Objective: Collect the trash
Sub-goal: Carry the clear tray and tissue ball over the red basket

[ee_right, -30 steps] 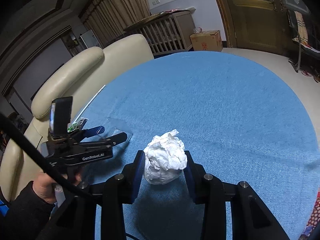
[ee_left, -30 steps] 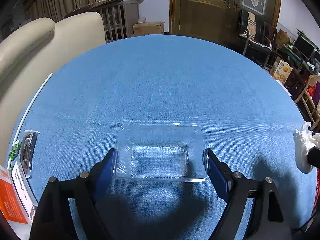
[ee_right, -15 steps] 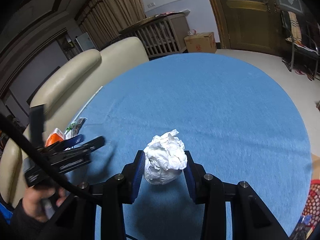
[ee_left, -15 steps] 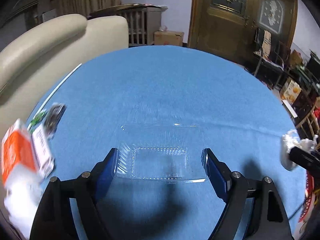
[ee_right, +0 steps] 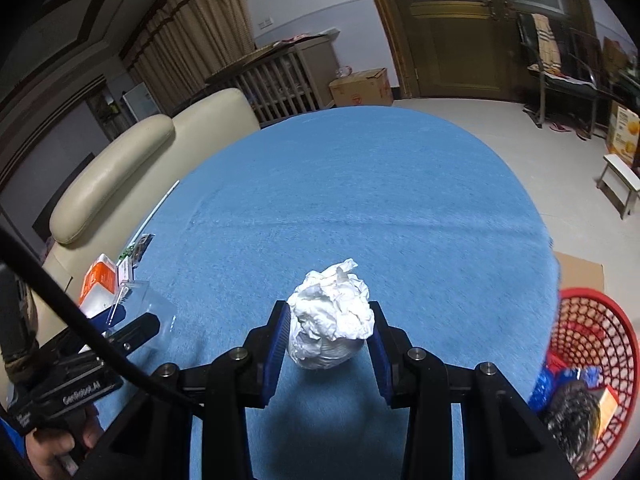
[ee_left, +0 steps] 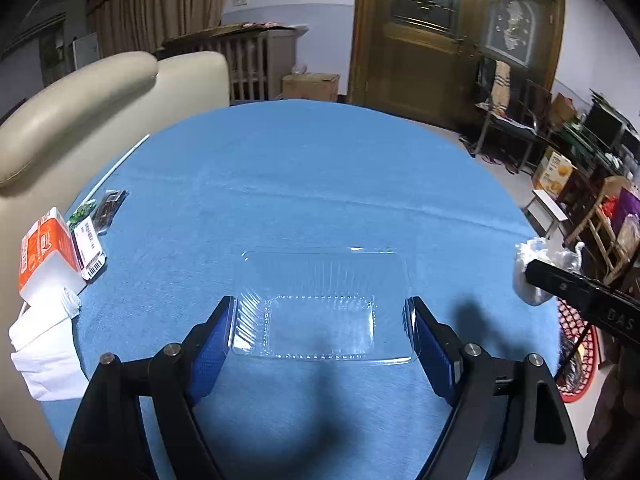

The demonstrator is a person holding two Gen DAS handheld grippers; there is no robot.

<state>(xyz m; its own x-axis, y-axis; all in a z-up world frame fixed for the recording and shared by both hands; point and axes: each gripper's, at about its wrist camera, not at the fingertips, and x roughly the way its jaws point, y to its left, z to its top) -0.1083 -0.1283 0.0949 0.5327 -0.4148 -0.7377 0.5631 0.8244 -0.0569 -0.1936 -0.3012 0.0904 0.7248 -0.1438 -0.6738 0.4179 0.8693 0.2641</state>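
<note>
A clear plastic tray (ee_left: pixel 324 304) hangs above the blue table (ee_left: pixel 320 184), with my left gripper (ee_left: pixel 320 330) shut on its two short sides. A crumpled white paper ball (ee_right: pixel 330 320) sits between the blue pads of my right gripper (ee_right: pixel 330 336), which is shut on it and holds it off the cloth. In the left wrist view the paper ball (ee_left: pixel 528 276) and a black finger (ee_left: pixel 580 292) show at the right edge. The right wrist view catches the left gripper (ee_right: pixel 132 320) and the tray (ee_right: pixel 144 300) at lower left. A red mesh basket (ee_right: pixel 588 344) with trash in it stands off the table's right edge.
At the table's left edge lie an orange and white carton (ee_left: pixel 48 252), a white tissue (ee_left: pixel 44 344), a dark wrapper (ee_left: pixel 108 208) and a thin white stick (ee_left: pixel 120 164). A cream sofa (ee_left: pixel 80 96) borders the table on the left. A hand (ee_right: pixel 52 448) holds the left gripper.
Both grippers have travelled rightwards across the table with their loads. The carton and tissue came into the left wrist view, and the red basket came into the right wrist view.
</note>
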